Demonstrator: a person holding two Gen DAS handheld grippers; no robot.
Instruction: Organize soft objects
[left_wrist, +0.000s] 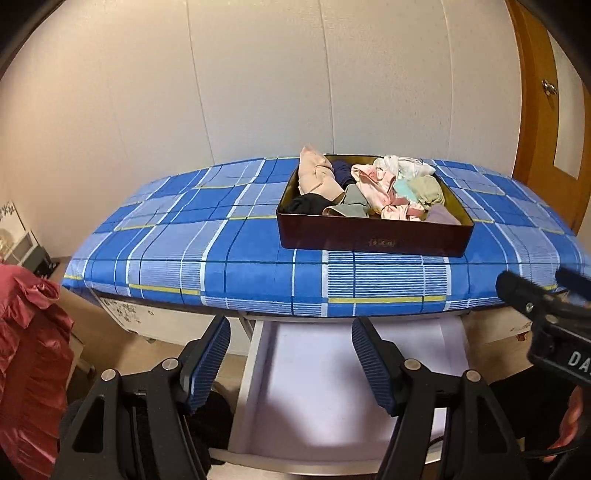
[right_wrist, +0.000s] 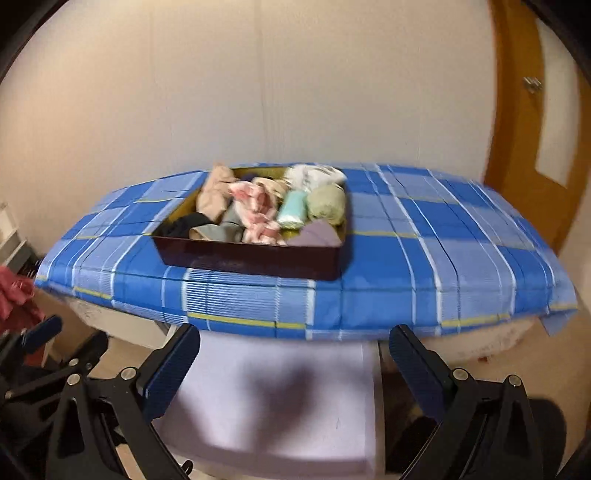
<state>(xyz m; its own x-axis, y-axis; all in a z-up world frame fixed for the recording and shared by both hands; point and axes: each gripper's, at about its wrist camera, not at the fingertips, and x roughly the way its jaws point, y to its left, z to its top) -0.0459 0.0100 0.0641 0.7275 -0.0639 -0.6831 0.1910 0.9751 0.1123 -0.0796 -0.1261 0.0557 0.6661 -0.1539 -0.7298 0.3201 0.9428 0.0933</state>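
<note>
A dark box (left_wrist: 373, 236) full of soft items sits on a blue plaid covered surface (left_wrist: 207, 236). It holds beige, black, pink, mint, green and lilac cloth pieces (left_wrist: 373, 188). The box also shows in the right wrist view (right_wrist: 255, 258). Below the surface an open white drawer (left_wrist: 325, 391) is pulled out and looks bare; it also shows in the right wrist view (right_wrist: 280, 402). My left gripper (left_wrist: 291, 332) is open and empty above the drawer. My right gripper (right_wrist: 295, 343) is open and empty above the drawer too, and shows at the right edge of the left wrist view (left_wrist: 546, 310).
A red shiny garment (left_wrist: 29, 354) hangs at the left. A wooden door (left_wrist: 546, 122) stands at the right. A plain wall (left_wrist: 258, 81) is behind the surface. White shelving (left_wrist: 22, 243) sits at the far left.
</note>
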